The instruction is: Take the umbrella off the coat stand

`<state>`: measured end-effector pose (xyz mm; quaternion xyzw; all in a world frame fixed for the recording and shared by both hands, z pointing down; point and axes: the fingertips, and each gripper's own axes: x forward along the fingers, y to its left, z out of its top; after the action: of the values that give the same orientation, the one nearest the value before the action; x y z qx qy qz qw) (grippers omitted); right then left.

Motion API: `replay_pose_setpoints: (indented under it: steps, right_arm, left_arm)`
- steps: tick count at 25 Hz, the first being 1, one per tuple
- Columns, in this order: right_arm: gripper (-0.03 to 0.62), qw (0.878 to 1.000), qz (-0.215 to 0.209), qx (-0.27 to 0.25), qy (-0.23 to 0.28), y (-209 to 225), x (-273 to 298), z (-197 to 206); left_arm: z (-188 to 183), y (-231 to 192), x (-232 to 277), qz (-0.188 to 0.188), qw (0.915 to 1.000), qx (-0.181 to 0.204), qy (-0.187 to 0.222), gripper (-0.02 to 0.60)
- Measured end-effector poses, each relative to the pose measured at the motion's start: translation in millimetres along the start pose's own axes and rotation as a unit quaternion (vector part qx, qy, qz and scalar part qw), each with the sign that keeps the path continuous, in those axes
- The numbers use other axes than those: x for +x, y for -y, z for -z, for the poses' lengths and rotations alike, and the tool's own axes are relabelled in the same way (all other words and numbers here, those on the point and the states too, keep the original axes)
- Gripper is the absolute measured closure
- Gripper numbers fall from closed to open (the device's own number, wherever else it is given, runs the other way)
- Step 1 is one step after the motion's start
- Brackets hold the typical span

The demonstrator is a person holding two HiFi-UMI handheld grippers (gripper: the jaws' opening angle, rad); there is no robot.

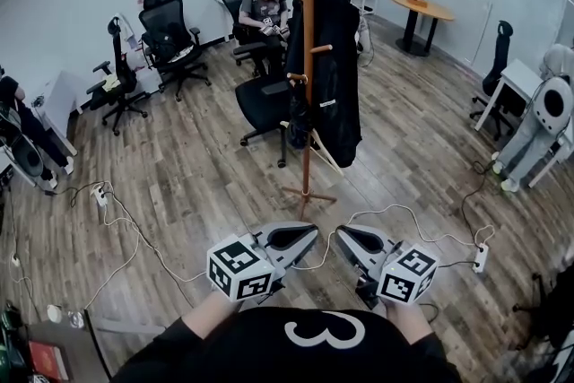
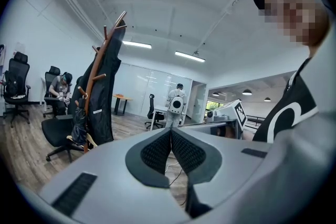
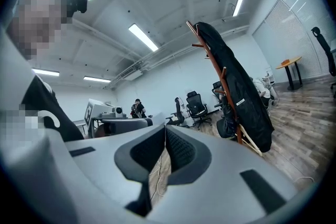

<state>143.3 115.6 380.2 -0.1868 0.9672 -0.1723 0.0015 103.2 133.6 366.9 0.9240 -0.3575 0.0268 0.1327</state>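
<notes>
Both left gripper and right gripper were shut, empty | umbrella on coat stand looked light, floppy | stiff tan handle seemed best hold

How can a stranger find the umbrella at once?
Find the wooden coat stand in the middle of the floor. A long black coat hangs there; the umbrella is the short dark bundle on a low peg beside it.

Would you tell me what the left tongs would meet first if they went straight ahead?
Nothing near: the left tongs point right of the coat stand, over floor, toward a distant white figure, though depth is unclear.
</notes>
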Motion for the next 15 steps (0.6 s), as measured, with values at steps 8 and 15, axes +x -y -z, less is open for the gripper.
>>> replay_pose_setpoints:
  steps: [8,15]
  right_arm:
    - [0.568,1.000,-0.006,-0.007,0.009,15,-13,-7]
    - [0.568,1.000,-0.007,-0.001,0.005,34,-13,-2]
  left_arm:
    - [-4,6,20,-0.005,0.9999,0.010,0.005,0.565]
    - [4,-4,34,-0.011,0.9999,-0.001,0.004,0.565]
